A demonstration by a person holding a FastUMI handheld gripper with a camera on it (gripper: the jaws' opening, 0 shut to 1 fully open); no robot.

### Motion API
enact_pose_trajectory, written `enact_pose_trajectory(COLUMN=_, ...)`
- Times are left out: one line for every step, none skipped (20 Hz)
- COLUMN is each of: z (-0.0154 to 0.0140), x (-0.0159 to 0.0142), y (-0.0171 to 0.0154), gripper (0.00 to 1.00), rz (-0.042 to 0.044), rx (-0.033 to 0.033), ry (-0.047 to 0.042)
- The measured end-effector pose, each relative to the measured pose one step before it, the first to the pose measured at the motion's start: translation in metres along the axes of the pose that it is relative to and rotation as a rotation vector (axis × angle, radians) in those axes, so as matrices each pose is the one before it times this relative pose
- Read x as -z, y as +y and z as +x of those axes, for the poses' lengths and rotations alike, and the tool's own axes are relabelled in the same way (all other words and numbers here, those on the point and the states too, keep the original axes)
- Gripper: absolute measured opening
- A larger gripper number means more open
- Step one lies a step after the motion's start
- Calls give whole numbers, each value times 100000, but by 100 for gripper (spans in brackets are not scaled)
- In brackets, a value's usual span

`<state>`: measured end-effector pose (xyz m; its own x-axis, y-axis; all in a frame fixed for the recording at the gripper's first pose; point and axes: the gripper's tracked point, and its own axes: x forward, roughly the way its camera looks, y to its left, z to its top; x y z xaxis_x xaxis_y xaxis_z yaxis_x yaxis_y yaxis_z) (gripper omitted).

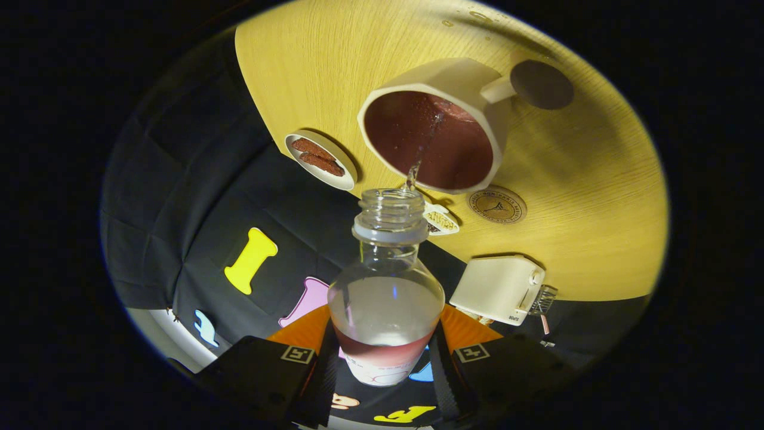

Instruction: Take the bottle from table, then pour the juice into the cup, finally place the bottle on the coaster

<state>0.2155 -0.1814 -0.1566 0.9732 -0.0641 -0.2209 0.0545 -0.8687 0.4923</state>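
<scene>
Gripper [385, 364]: fingers pressing both sides of the bottle [386, 298], holding it tipped | Bottle: uncapped, thin stream running from its mouth into the cup [433, 128] | Cup: standing on the desk [310, 65], mid-surface | Coaster [496, 205]: lying just beside the cup | Plate [320, 159]: sitting at the desk edge.

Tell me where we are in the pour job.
Done: the bottle is off the table, clamped between both fingers, cap off. In hand: it is tipped toward the cup, and a thin stream runs from its mouth into the cup, which already holds dark liquid. Left: end the pour, right the bottle and set it on the coaster, which lies bare just beside the cup.
</scene>
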Motion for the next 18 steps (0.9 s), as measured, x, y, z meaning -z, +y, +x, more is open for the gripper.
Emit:
enact_pose_trajectory(z=-10, x=-6, y=160, gripper=70, rz=523, rx=-532, ry=-114)
enact_pose_trajectory(z=3, x=59, y=38, gripper=70, rz=529, rx=-256, ry=11)
enact_pose_trajectory(z=9, x=70, y=140, gripper=70, rz=476, rx=-409, ry=94)
enact_pose_trajectory(z=-125, x=62, y=207, gripper=70, rz=653, rx=-488, ry=-15)
enact_pose_trajectory(z=-137, x=41, y=137, gripper=70, rz=575, rx=-457, ry=-23)
enact_pose_trajectory(z=-140, x=155, y=41, gripper=70, rz=340, rx=-56, ry=131)
enact_pose_trajectory(z=13, x=43, y=-2, gripper=70, rz=335, rx=119, ry=99)
enact_pose_trajectory(z=72, x=5, y=35, gripper=70, rz=205, rx=45, ry=55)
enact_pose_trajectory(z=-88, x=-26, y=-23, gripper=70, rz=187, rx=-130, ry=-10)
enact_pose_trajectory(z=-5, x=-67, y=63, gripper=70, rz=83, rx=-64, ry=-139)
enact_pose_trajectory(z=7, x=-14, y=-34, gripper=70, rz=120, rx=105, ry=32)
enact_pose_trajectory(z=-30, x=64, y=202, gripper=70, rz=470, rx=-449, ry=67)
enact_pose_trajectory(z=12, x=-43, y=201, gripper=70, rz=397, rx=-700, ry=-260)
enact_pose_trajectory(z=-35, x=-82, y=-8, gripper=70, rz=-112, rx=-46, ry=-111)
enact_pose_trajectory(z=24, x=-78, y=-21, gripper=70, rz=-98, rx=53, ry=-192)
enact_pose_trajectory(z=-57, x=8, y=91, gripper=70, rz=230, rx=-164, ry=-101)
enact_pose_trajectory(z=-1, x=-10, y=-25, gripper=70, rz=188, rx=69, ry=63)
enact_pose_trajectory(z=-14, x=-43, y=-35, gripper=70, rz=-1, rx=235, ry=46)
